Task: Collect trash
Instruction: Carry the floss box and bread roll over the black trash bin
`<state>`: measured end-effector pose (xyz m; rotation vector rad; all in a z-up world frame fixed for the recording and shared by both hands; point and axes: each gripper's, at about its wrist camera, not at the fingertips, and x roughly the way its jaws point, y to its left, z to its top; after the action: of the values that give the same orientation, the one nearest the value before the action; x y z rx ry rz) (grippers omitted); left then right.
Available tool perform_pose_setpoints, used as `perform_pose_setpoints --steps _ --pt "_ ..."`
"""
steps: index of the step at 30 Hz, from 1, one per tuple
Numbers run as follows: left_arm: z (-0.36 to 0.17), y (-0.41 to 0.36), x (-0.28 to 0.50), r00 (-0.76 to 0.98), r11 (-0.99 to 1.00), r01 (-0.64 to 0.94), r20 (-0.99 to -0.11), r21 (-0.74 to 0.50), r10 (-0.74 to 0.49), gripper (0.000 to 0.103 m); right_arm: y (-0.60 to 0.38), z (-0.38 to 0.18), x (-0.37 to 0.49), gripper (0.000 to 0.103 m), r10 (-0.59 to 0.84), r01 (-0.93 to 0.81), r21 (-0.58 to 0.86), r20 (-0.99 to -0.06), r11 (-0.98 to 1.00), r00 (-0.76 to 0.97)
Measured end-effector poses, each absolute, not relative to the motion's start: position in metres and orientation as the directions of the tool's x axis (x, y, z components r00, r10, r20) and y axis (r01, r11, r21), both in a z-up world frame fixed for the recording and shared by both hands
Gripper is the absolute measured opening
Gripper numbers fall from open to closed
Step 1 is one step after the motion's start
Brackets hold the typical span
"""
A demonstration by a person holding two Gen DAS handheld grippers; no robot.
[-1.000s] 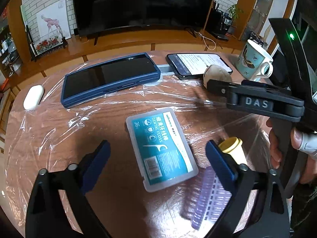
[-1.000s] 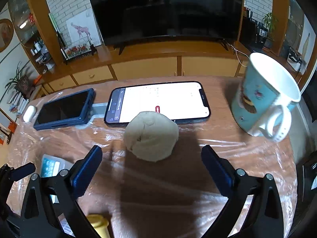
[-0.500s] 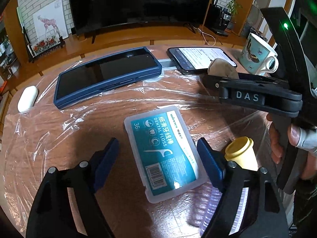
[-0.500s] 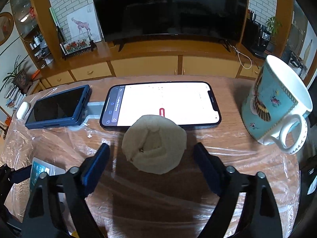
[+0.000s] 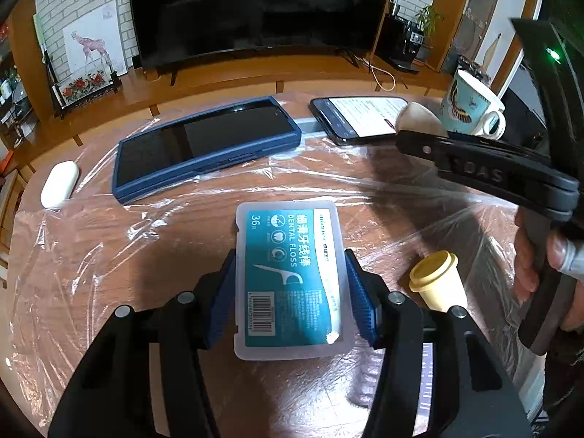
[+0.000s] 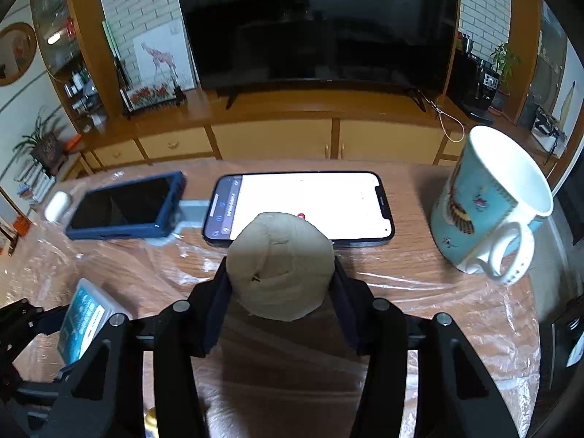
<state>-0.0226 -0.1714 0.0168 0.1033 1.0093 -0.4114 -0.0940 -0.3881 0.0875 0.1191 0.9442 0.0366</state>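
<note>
My left gripper (image 5: 290, 288) is shut on a flat clear dental floss box (image 5: 288, 255) with a teal label, lying on the plastic-covered table. My right gripper (image 6: 280, 284) is shut on a beige crumpled wad of paper (image 6: 279, 266) just in front of a lit phone (image 6: 310, 202). The wad (image 5: 416, 118) and the right gripper's black body show at the right of the left wrist view. The floss box (image 6: 82, 323) shows at the lower left of the right wrist view.
A dark tablet in a blue case (image 5: 204, 142), a white earbud case (image 5: 58, 182) and a blue mug (image 6: 489, 200) stand on the table. A small yellow-capped bottle (image 5: 436, 283) lies right of the floss box. A TV cabinet runs behind the table.
Both grippers moved forward and closed. The left one closed on the floss box, the right one on the paper wad.
</note>
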Motion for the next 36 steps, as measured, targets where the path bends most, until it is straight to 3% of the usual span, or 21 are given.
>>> perform_pose_setpoints --steps 10,36 --pt "0.031 -0.158 -0.034 0.487 0.924 0.361 -0.819 -0.126 -0.302 0.056 -0.395 0.11 -0.139 0.051 0.222 -0.027 0.258 -0.772 0.966 0.596" --pt "0.066 -0.13 -0.143 0.55 0.926 0.359 -0.775 -0.116 -0.31 0.056 -0.387 0.148 -0.302 0.051 0.328 -0.127 0.318 -0.728 0.939 0.602"
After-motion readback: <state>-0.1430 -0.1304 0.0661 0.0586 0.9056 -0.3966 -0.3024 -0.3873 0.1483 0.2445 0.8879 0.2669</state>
